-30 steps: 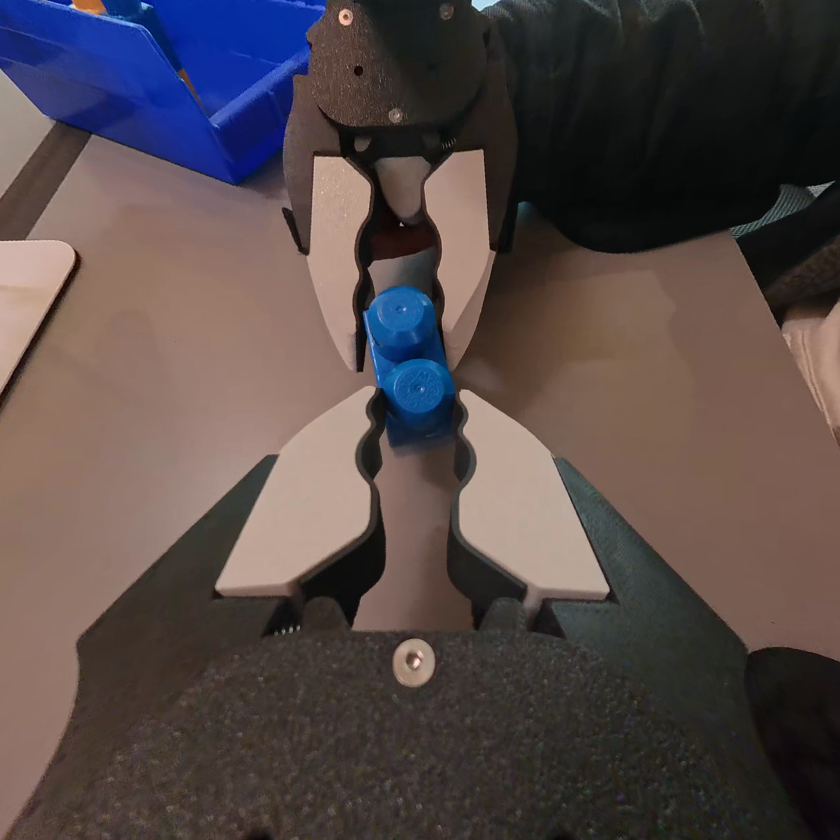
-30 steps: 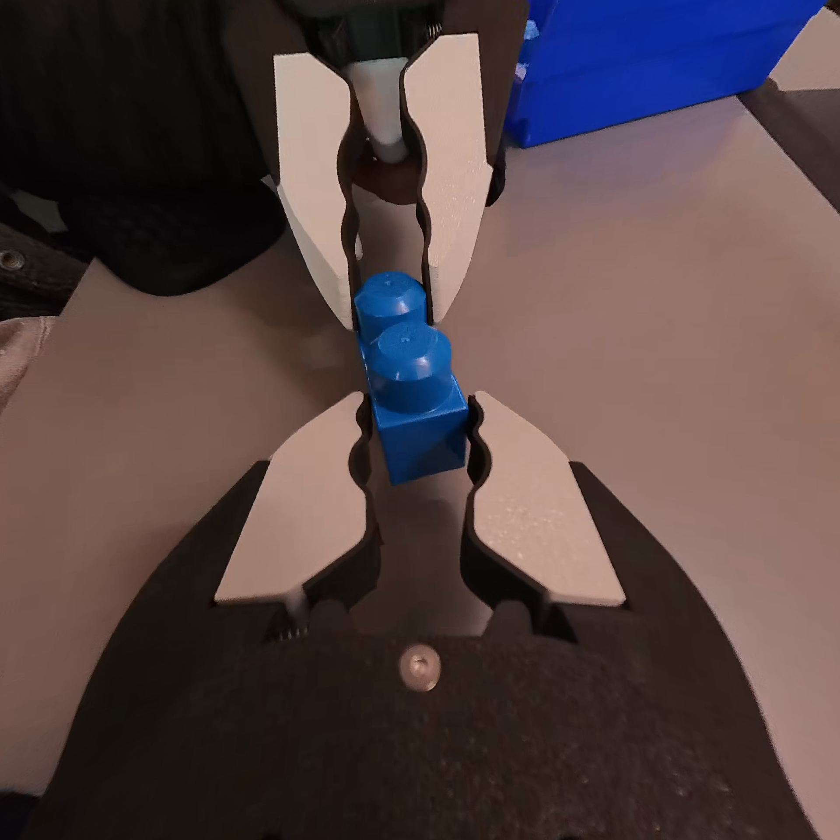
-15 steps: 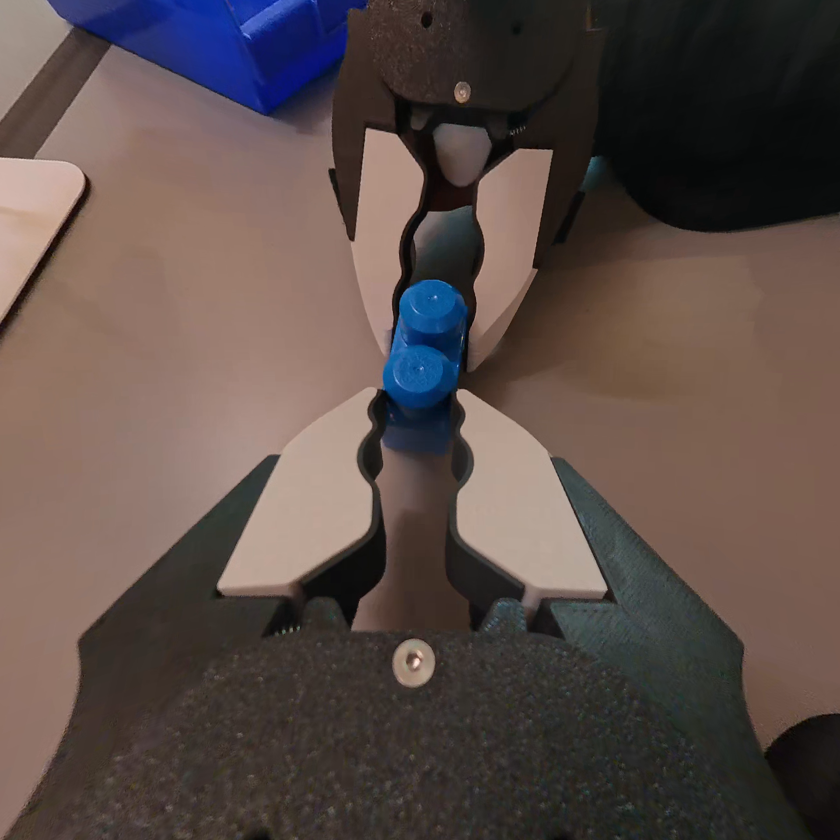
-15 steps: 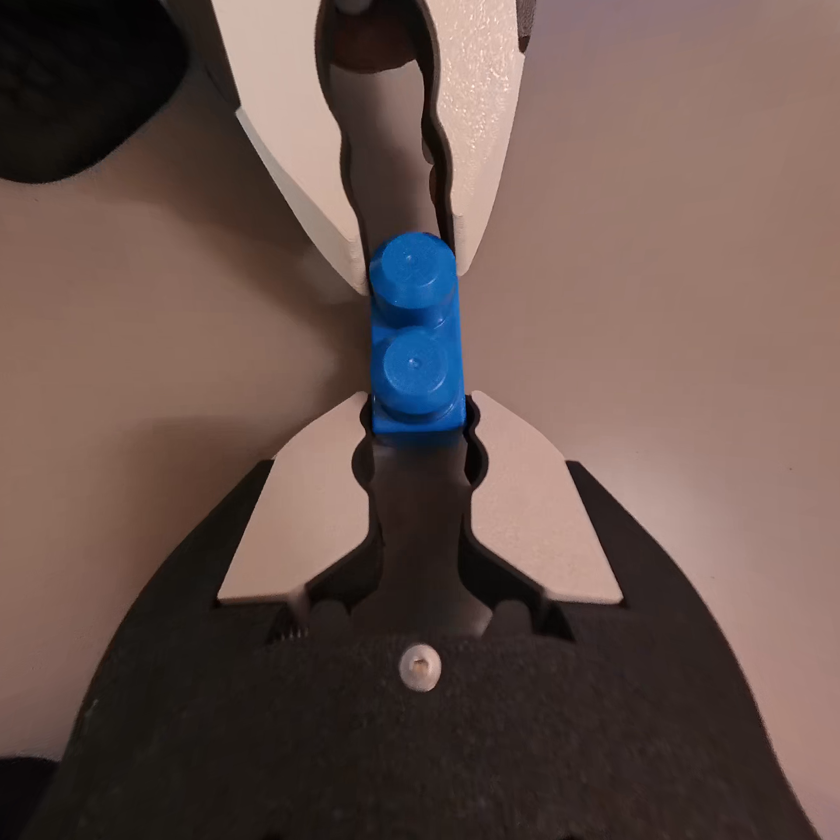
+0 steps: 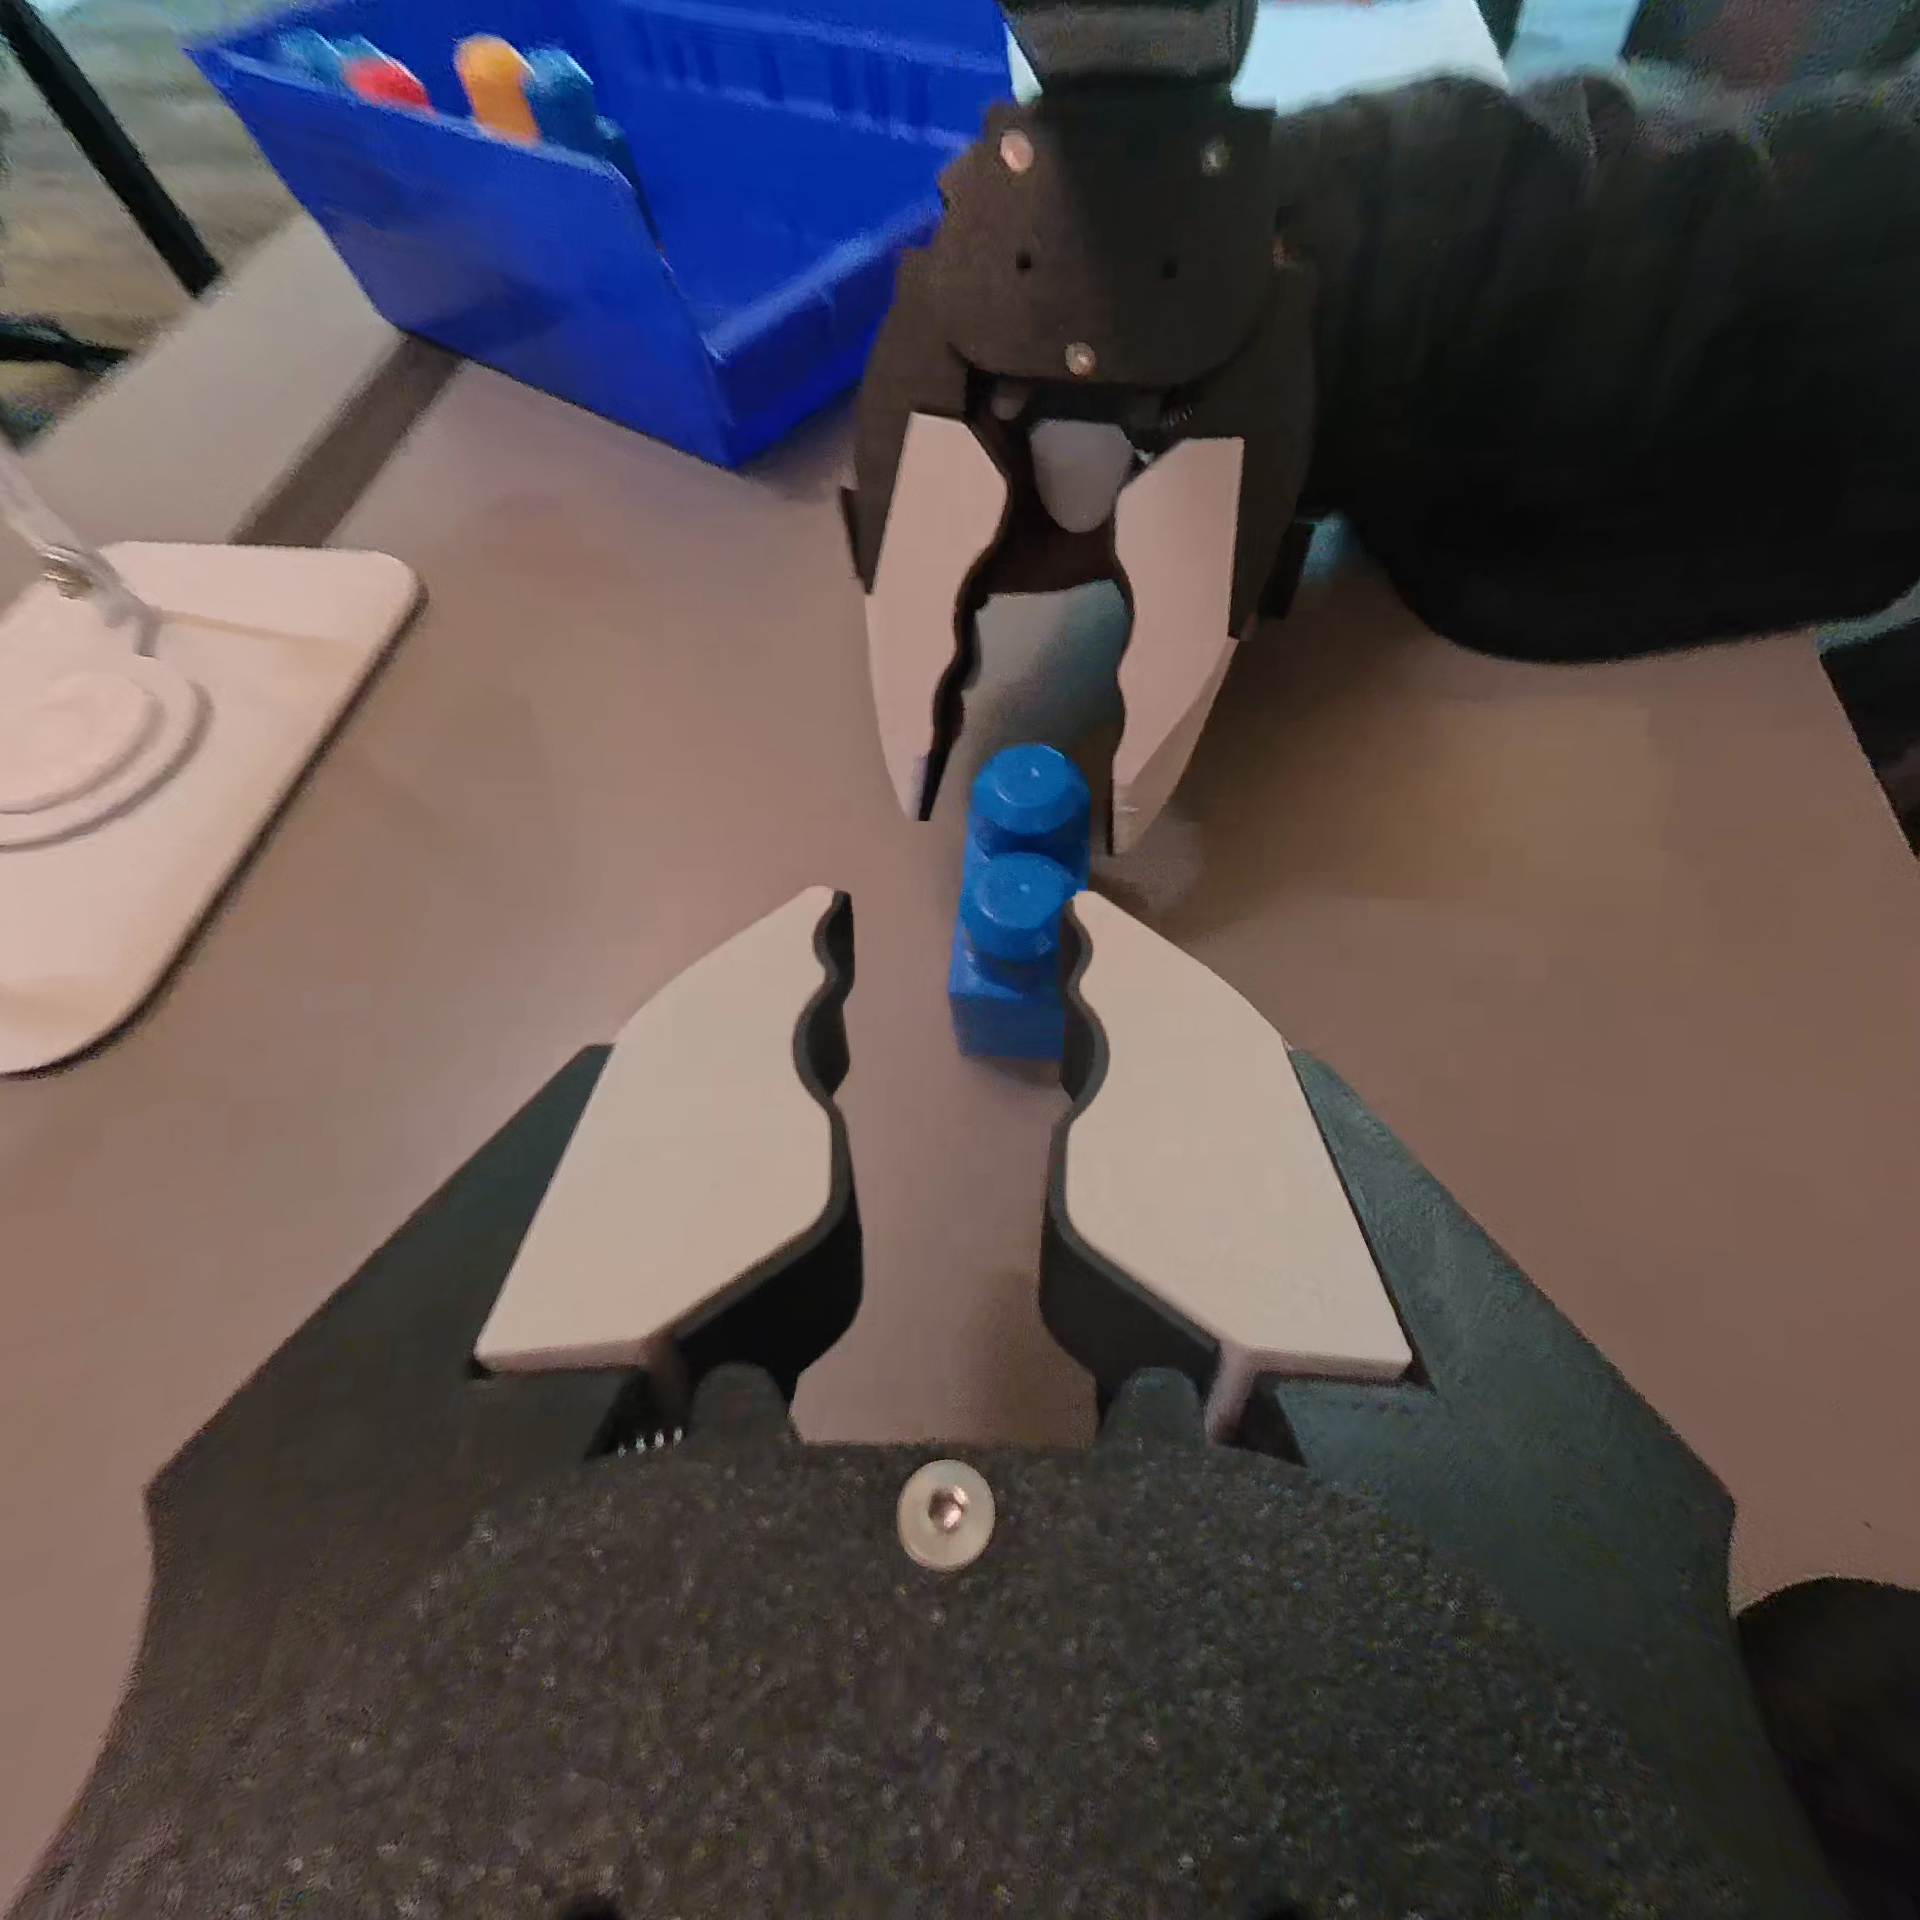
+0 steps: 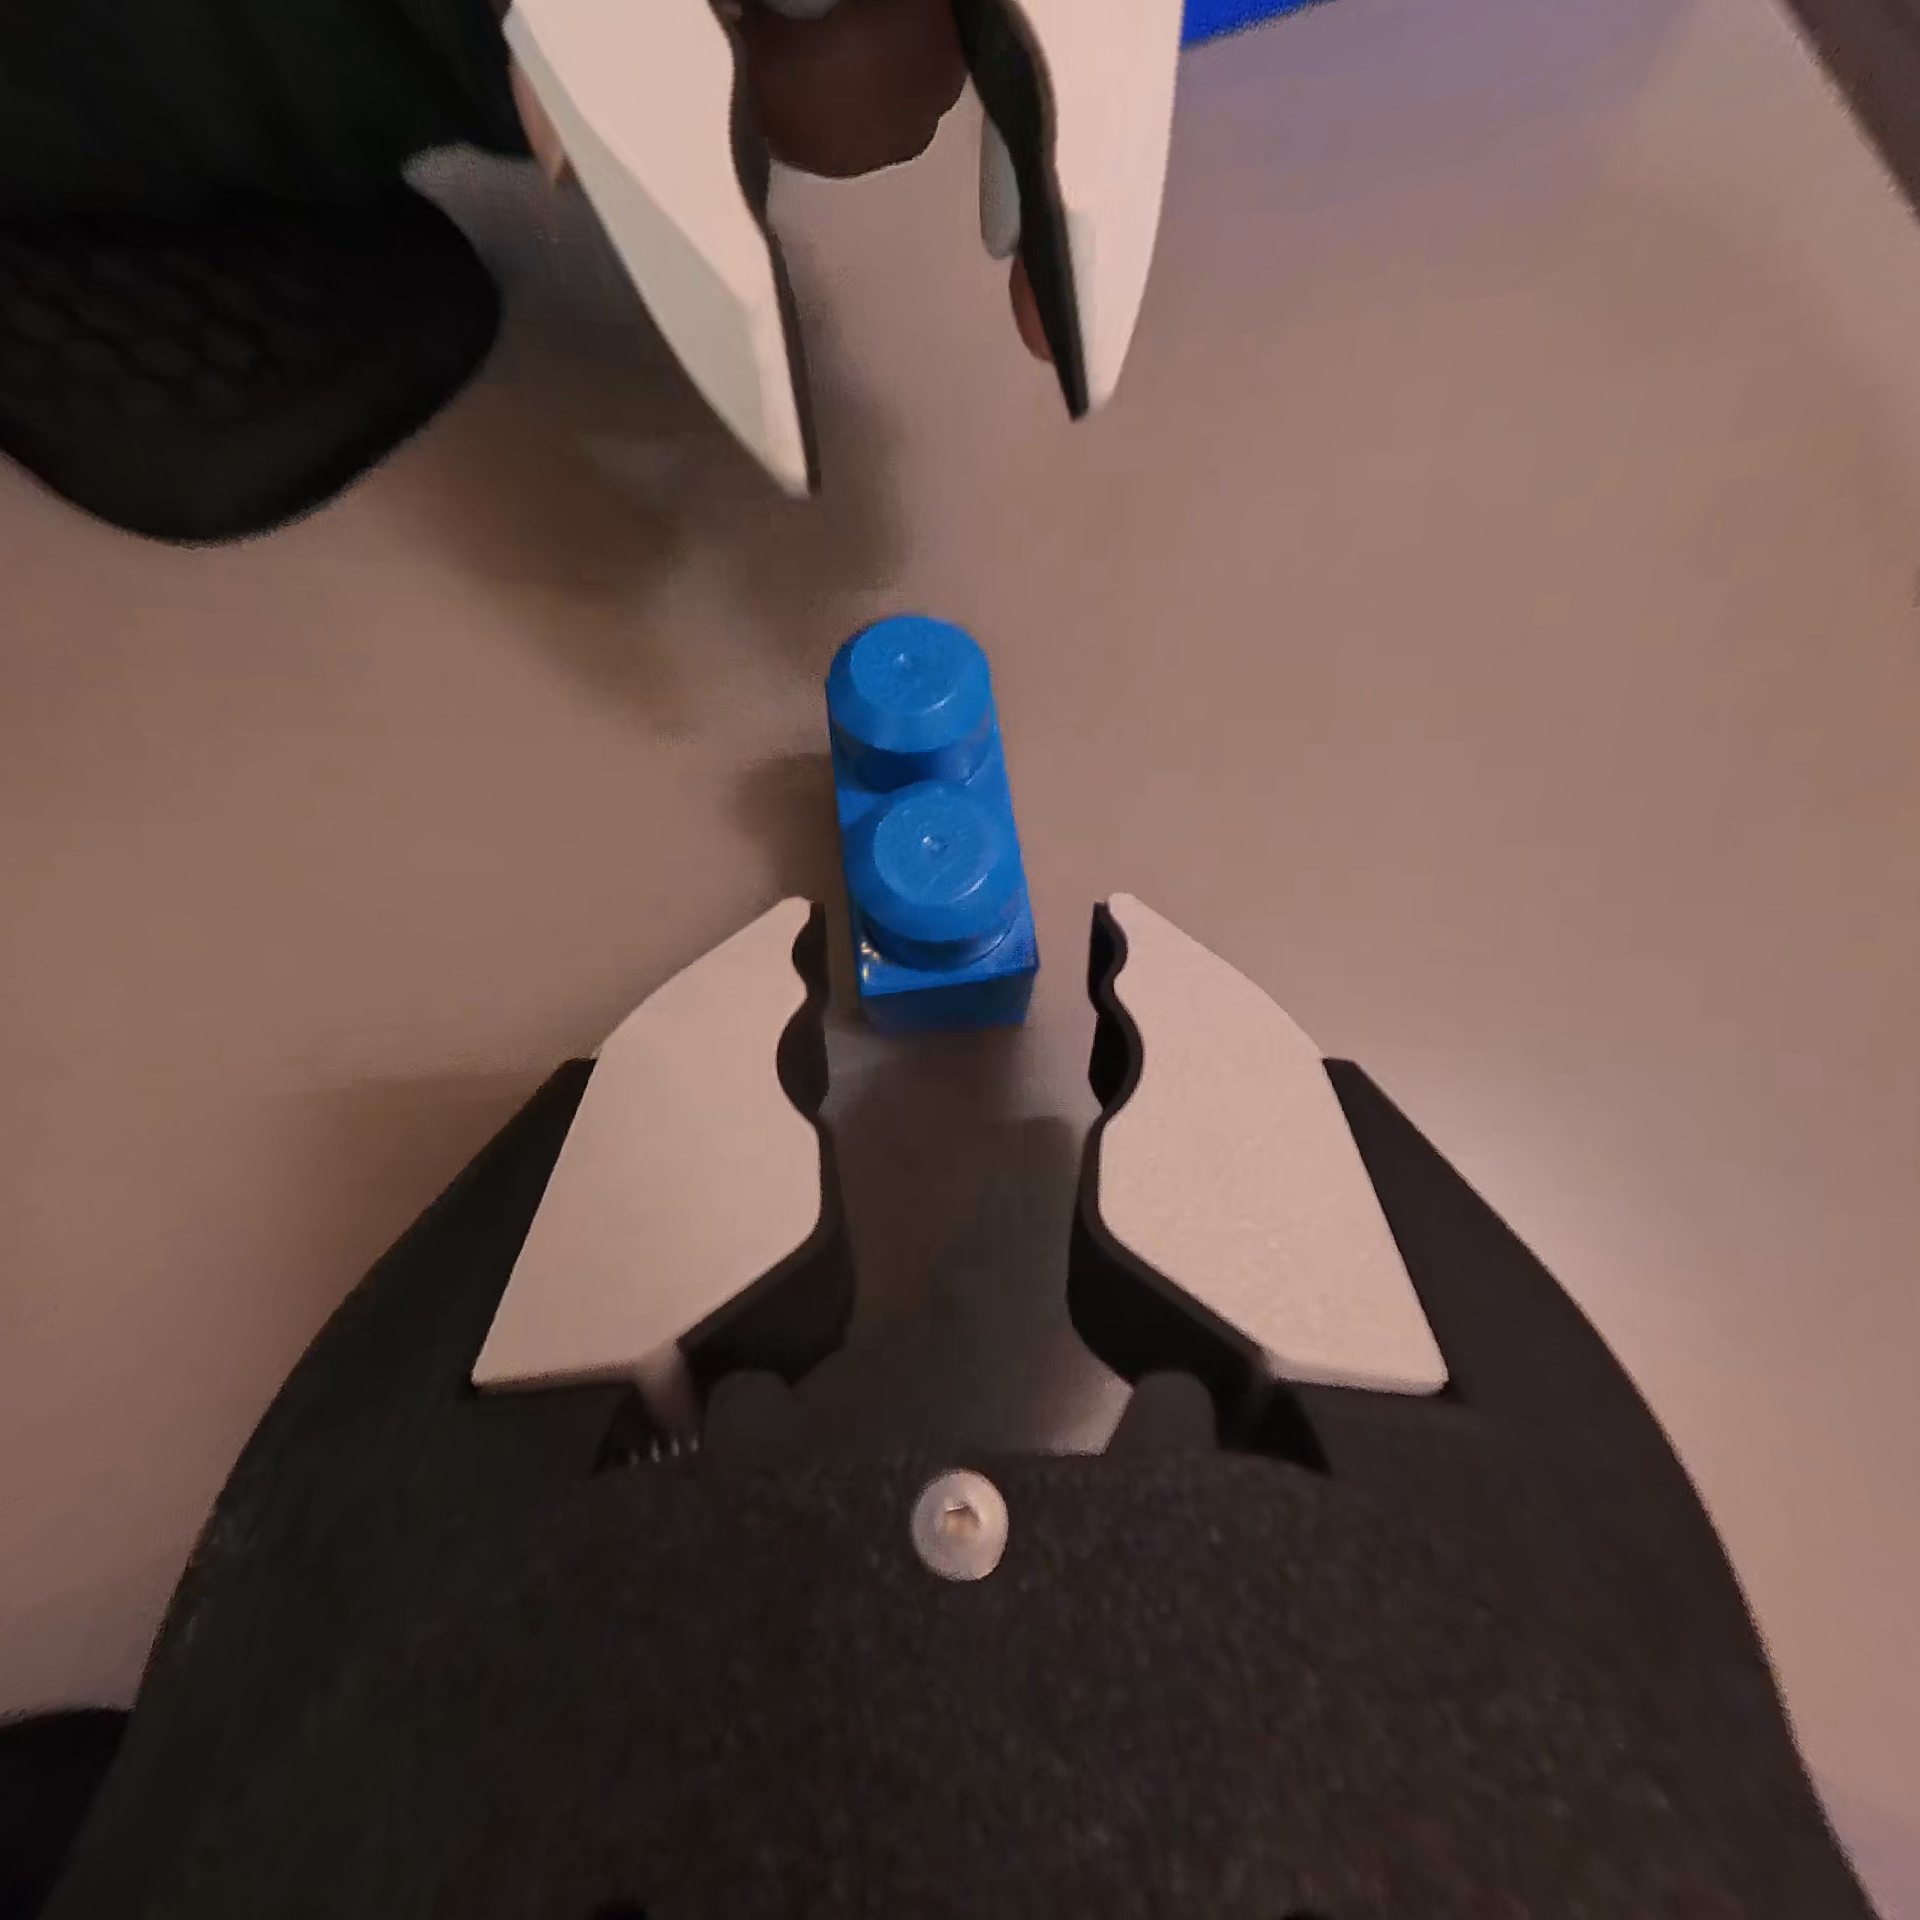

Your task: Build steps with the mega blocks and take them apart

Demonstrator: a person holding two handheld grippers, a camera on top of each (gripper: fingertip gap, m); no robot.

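My left gripper [image 5: 951, 925] sits nearest in the left wrist view, jaws spread w/ a clear gap; its right finger [image 5: 1164, 1122] is just beside, maybe touching, the blue block [image 5: 1013, 935], which stands studs-up on the grey table [image 5: 582, 790]. Facing it from the far end, the right gripper [image 5: 1023, 826] is also spread, holding nothing. The right wrist view confirms: block [image 6: 935, 862] free between both sets of tips, nothing pinched. Farther back, a blue bin [image 5: 582, 229] holds more coloured blocks; a white base plate [image 5: 197, 748] lies at left. I judge this a just-placed first block, build step barely begun. Next move calls for fetching another block from the bin & seating it on the studs, offset for a step.
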